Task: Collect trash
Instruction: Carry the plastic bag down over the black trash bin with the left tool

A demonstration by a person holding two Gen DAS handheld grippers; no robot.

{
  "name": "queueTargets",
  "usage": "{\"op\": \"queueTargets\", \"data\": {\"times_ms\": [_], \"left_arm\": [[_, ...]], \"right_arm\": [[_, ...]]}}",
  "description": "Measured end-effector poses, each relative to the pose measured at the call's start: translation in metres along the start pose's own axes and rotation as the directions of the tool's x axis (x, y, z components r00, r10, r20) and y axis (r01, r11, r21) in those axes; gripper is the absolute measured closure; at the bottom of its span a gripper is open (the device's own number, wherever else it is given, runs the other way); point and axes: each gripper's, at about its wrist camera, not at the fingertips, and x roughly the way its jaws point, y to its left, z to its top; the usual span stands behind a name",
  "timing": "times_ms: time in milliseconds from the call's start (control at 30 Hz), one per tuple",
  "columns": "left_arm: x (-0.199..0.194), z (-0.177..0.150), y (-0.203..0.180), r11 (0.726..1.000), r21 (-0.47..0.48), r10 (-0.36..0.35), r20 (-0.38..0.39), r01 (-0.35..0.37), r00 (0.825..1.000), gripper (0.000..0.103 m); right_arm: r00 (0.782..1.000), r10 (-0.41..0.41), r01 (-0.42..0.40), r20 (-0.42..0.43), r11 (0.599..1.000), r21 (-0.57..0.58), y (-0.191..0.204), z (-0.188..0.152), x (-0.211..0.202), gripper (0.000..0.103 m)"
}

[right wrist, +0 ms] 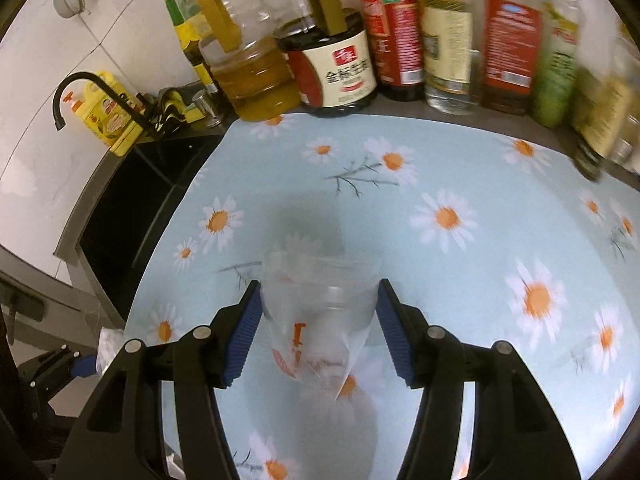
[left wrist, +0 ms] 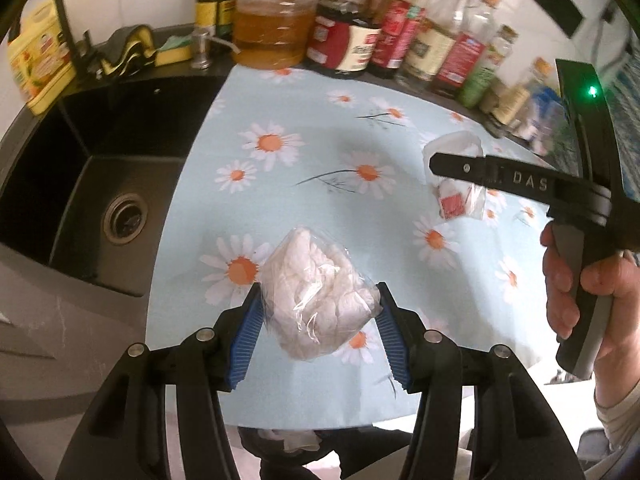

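Readable text, both views:

- right gripper [left wrist: 436, 168], seen from the left wrist view: raised letters "DAS" on the side of its black finger; anything before them is too blurred to read.
- soy sauce bottle [right wrist: 340, 76] in the right wrist view: white label with a red square logo holding one white character, too small to read, and below it black Chinese print, "金标生抽" as best I can make out.
- clear plastic cup [right wrist: 320, 320]: orange-red printed marks on the wall, not legible.
- red-label bottle [right wrist: 394, 36] and the others in the back row: dense small print, blurred, unreadable.
- yellow bottle [right wrist: 108, 120] by the tap: pictures and print, unreadable.
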Motion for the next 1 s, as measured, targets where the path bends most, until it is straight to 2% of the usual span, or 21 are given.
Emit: {"op": "queueTargets", "data": {"times_ms": [233, 633, 867, 1000], "left_arm": [[-0.023, -0.019, 0.004, 0.991, 0.109, -0.075, 0.013, 0.073, 0.997, 0.050], [-0.058, -0.067, 0.012, 0.950, 0.252, -0.191, -0.004, 0.186, 0.982, 0.050], [-0.065, -0.101, 0.017, 0.924, 0.302, -0.228, -0.056, 0.234, 0.972, 0.050], [-0.064, -0.118, 0.023, 0.919, 0.309, -0.230, -0.084, 0.245, 0.969, 0.050]], "right_arm": [[0.996, -0.074, 0.069, 0.057, 0.993, 0.092, 0.019, -0.046, -0.045, 0.045], [0.982, -0.163, 0.140, 0.099, 0.969, 0.203, 0.069, -0.133, -0.094, 0.045], [0.982, -0.170, 0.145, 0.083, 0.958, 0.249, 0.095, -0.182, -0.103, 0.045], [0.985, -0.158, 0.136, 0.064, 0.955, 0.262, 0.107, -0.204, -0.100, 0.045]]}}
